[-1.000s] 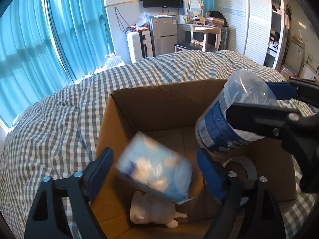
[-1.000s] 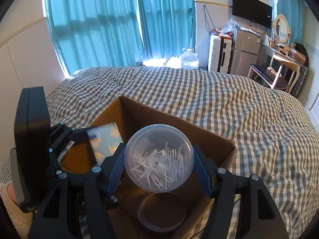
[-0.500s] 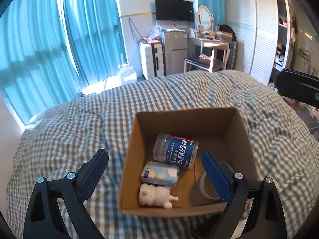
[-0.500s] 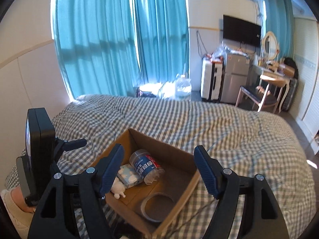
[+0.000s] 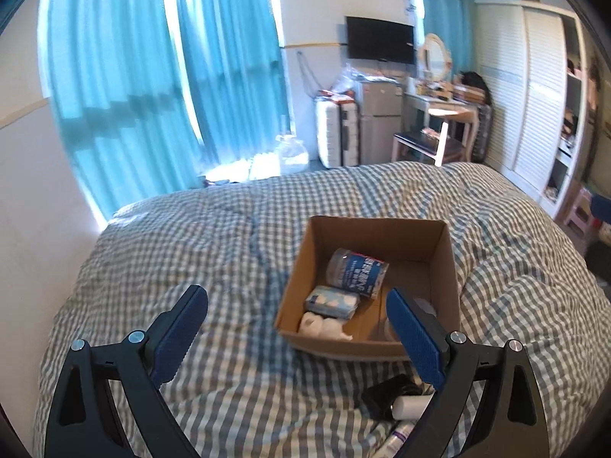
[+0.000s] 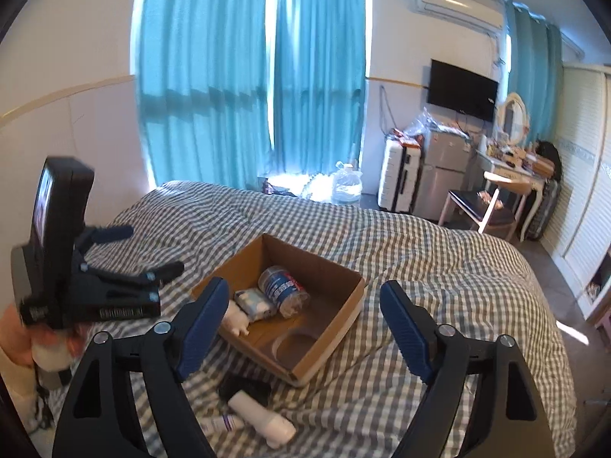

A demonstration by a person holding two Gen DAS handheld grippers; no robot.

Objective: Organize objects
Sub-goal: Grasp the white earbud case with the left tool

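An open cardboard box (image 5: 382,229) (image 6: 343,278) sits on the checked bed. Inside lie a clear jar with a blue label (image 5: 357,273) (image 6: 282,290), a blue tissue pack (image 5: 332,301) (image 6: 254,303), a white toy (image 5: 320,324) (image 6: 236,318) and a tape ring (image 6: 294,345). My left gripper (image 5: 298,332) is open and empty, held above the bed near the box. My right gripper (image 6: 305,330) is open and empty, above the box's near corner. The left gripper shows in the right wrist view (image 6: 126,267).
On the bed in front of the box lie a black object (image 5: 385,395) (image 6: 244,385), a white bottle (image 6: 263,418) (image 5: 410,406) and a small tube (image 6: 221,423). Blue curtains (image 6: 248,76), a suitcase (image 6: 397,175), fridge and desk stand behind the bed.
The tissue pack and the jar were let go into the box. Both grippers opened and pulled back and up from the box.
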